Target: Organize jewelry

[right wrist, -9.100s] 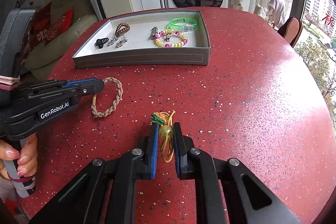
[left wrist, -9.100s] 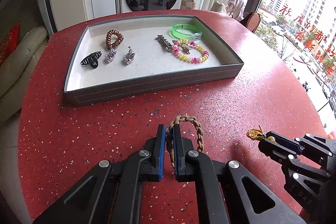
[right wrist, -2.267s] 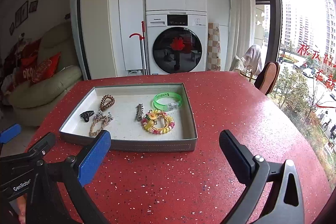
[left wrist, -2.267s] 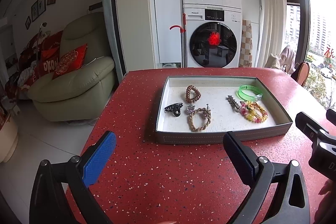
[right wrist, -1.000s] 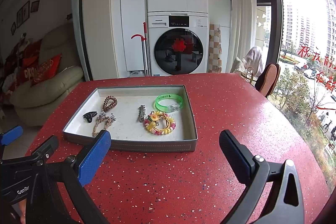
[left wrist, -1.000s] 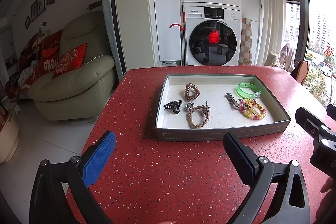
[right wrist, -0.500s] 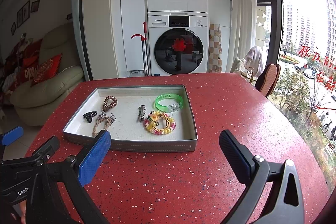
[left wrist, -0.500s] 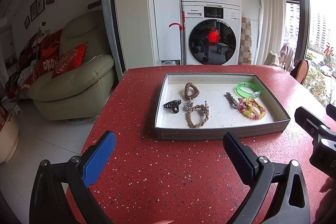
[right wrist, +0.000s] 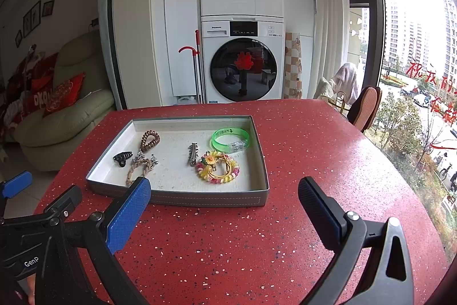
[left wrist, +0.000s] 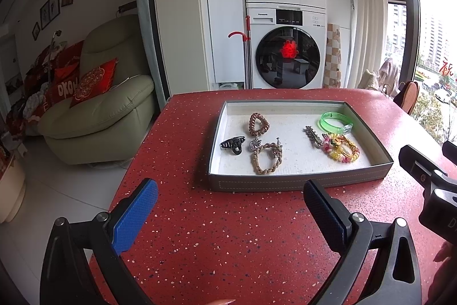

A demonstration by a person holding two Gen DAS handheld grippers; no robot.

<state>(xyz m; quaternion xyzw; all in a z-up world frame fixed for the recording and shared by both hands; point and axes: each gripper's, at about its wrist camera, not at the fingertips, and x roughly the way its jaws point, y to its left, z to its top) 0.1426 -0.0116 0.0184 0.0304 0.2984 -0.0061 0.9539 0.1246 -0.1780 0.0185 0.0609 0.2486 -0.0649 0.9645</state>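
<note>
Hiding part of braided bracelet (right wrist: 134, 169): right gripper (right wrist: 224, 207); both jaws spread, left gripper (left wrist: 230, 212) empty.

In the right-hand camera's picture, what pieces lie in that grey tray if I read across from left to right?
Black hair claw → braided tan bracelet → silver hair clip → pink-and-yellow beaded bracelet, all in the grey tray. The brown spiral hair tie and the green bangle overlap others in the order, so I left them out.

- A big red speckled table (left wrist: 228, 233) with a rounded edge.
- One grey flat tray (left wrist: 300, 181) with low walls sits right on it, toward the far side.
</note>
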